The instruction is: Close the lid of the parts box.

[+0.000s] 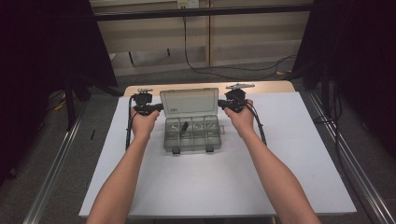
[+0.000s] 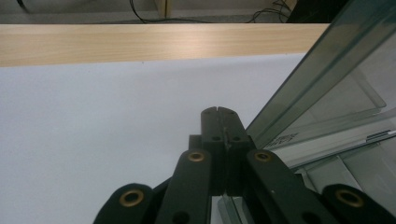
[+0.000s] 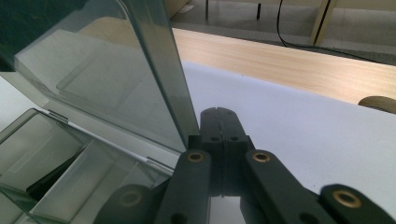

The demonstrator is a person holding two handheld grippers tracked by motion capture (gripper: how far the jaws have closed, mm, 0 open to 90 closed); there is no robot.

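High view shows a clear organiser box (image 1: pixel 192 134) at the middle of a white desk (image 1: pixel 289 177), its lid (image 1: pixel 190 101) standing open and raised at the far side. The box's long axis runs left to right, and the lid lies between the two tools: left tool (image 1: pixel 159 107) just beside the lid's left edge, right tool (image 1: pixel 220 105) just beside its right edge, equally near. Both tools have jaws pressed together, holding nothing.

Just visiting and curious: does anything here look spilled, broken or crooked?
Nothing stands out. The clear compartment box sits square on the white table, its lid raised, with one small dark piece inside a compartment. Nothing looks spilled or cracked.
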